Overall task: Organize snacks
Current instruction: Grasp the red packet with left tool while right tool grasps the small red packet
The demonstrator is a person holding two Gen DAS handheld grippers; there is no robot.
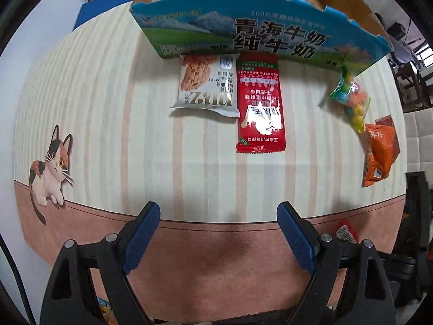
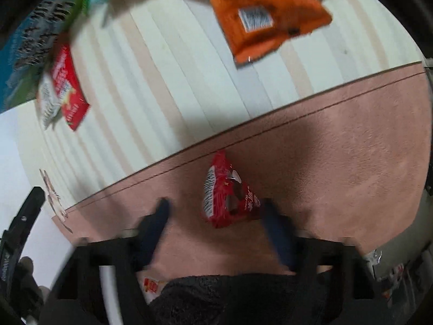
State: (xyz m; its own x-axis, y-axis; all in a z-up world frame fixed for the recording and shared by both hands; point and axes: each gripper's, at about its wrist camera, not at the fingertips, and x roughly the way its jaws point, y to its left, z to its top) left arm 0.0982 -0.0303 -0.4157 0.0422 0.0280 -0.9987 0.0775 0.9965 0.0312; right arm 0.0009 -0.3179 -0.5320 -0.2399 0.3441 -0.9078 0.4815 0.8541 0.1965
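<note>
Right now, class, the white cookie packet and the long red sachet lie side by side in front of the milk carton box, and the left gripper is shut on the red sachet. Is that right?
Not quite. The left wrist view shows the left gripper open and holding nothing, short of the long red sachet. The white cookie packet does lie beside it, in front of the milk carton box.

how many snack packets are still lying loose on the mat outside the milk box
6 visible: white cookie packet and long red sachet side by side by the milk box; candy bag, orange packet and a dark red packet behind it; small red packet. Others may be hidden.
</note>
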